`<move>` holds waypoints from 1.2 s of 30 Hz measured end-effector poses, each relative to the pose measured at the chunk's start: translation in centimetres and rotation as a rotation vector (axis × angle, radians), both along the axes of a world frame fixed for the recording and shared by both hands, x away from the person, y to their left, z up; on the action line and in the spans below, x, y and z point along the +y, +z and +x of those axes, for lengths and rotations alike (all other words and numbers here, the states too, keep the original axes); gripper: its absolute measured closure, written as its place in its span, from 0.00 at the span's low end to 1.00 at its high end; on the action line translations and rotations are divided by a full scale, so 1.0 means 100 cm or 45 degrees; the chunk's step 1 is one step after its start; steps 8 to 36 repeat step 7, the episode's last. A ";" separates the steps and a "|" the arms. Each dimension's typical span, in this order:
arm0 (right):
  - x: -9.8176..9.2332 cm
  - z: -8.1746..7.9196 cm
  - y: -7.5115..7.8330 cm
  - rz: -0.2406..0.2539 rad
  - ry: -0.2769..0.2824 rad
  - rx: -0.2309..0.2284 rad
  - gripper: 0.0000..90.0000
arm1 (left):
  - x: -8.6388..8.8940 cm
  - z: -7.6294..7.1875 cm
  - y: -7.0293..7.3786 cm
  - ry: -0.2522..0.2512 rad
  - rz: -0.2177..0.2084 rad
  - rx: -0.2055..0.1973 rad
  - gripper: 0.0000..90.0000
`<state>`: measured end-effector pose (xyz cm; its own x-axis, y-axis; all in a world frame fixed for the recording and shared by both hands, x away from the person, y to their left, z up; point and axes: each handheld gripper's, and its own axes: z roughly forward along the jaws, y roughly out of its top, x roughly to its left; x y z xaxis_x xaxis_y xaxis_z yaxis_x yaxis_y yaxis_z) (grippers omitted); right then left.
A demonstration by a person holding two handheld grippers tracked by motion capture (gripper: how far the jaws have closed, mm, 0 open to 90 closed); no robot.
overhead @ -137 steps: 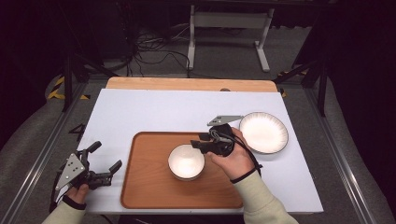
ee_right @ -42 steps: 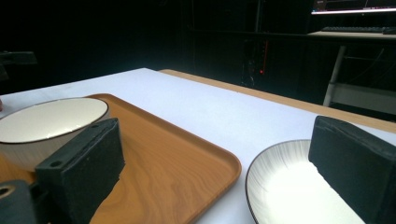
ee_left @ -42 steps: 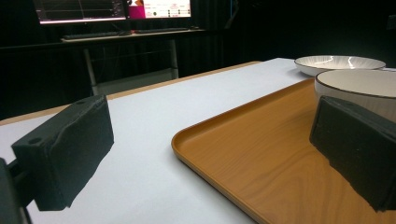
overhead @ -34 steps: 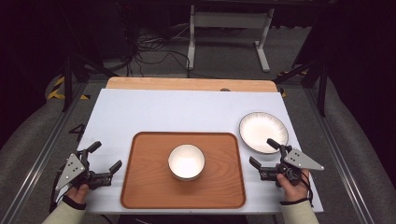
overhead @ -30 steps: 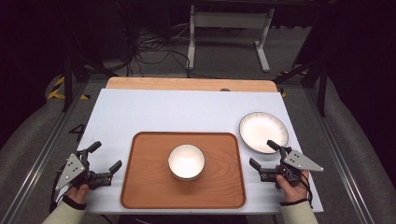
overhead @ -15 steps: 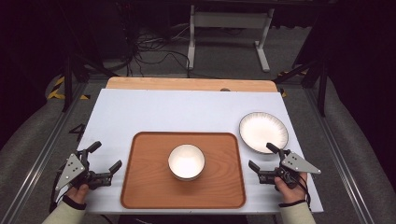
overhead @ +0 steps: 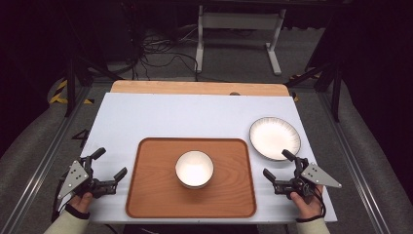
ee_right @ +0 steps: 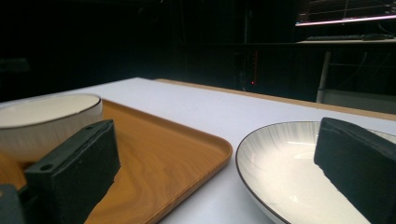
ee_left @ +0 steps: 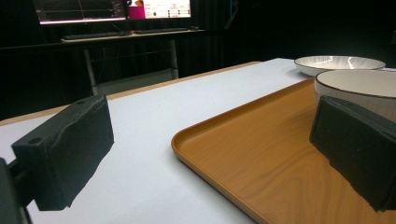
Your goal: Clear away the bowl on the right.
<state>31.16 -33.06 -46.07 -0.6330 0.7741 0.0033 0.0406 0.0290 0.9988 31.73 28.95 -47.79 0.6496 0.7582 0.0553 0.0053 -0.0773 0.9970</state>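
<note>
Both our grippers sit low at the near edge w/ fingers spread wide and nothing between them. The left gripper (overhead: 108,165) rests just left of the tray; in the left gripper view its black foam finger (ee_left: 65,149) hovers over bare worktop, its other one over the tray's near corner. The right gripper (overhead: 278,165) sits just right of the tray, near the plate; in the right gripper view 1 finger (ee_right: 77,161) overlaps the tray edge and the other stands in front of the plate.

Working outward: the flat white ribbed ceramic plate with a thin dark rim (overhead: 274,138) lies on the white worktop (overhead: 165,117), right of the tray and apart from it. The small white ceramic bowl with a dark rim line (overhead: 194,168) stands upright about mid-tray on the rectangular orange-brown wood-grain tray with rounded corners (overhead: 156,195).

Handling, as we judge it: the plate is stiff, glazed, prob. slippery and chippable, moderately heavy for 1 gripper. It lies flat, so the only hold is the raised rim: 1 finger over the lip, 1 under, at the near edge facing the right gripper. Grip firm, lift level; a tilt could let it slide out. The bowl has the same glaze, best taken by pinching the wall at the rim.
</note>
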 end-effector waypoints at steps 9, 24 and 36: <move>0.003 0.000 0.000 -0.037 -0.024 0.004 0.00 | 0.000 0.000 0.000 0.000 0.000 0.001 0.00; 0.003 0.000 0.000 -0.037 -0.024 0.004 0.00 | 0.000 0.000 0.000 0.000 0.000 0.001 0.00; 0.003 0.000 0.000 -0.037 -0.024 0.004 0.00 | 0.000 0.000 0.000 0.000 0.000 0.001 0.00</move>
